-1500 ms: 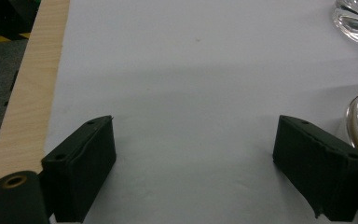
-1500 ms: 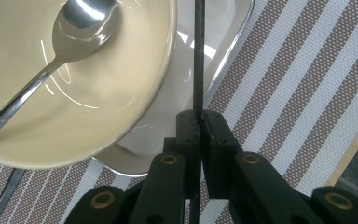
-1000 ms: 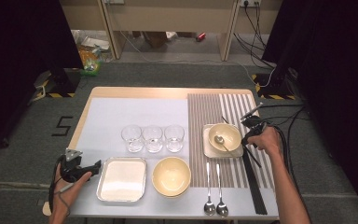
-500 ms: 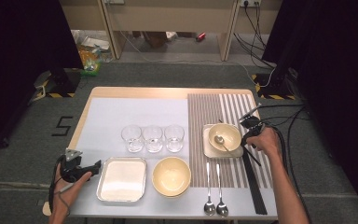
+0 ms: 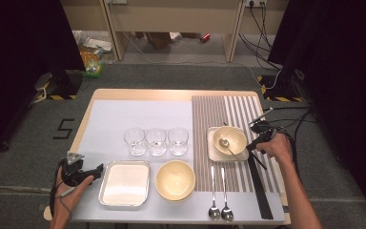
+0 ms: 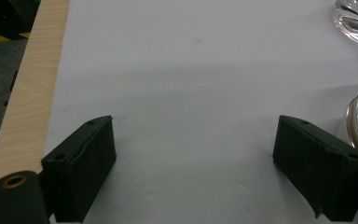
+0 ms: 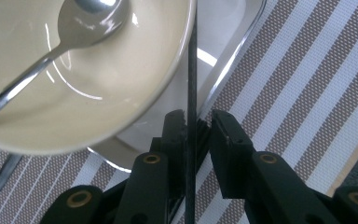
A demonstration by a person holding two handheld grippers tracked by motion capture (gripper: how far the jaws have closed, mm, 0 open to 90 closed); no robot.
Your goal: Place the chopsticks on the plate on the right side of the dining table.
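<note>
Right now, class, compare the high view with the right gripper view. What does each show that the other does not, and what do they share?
High view: three glasses, a large bowl, a metal tray, two spare spoons and the left tongs. Right gripper view: the right tongs, just opening, stand loose around a black chopstick. Both: the small bowl holding a spoon, and the striped mat.

Both forearms are bare, no sleeves. The left tongs are black with a grey three-cornered plate at 10 o'clock; the right tongs show brass-ringed screw holes and black cables.
</note>
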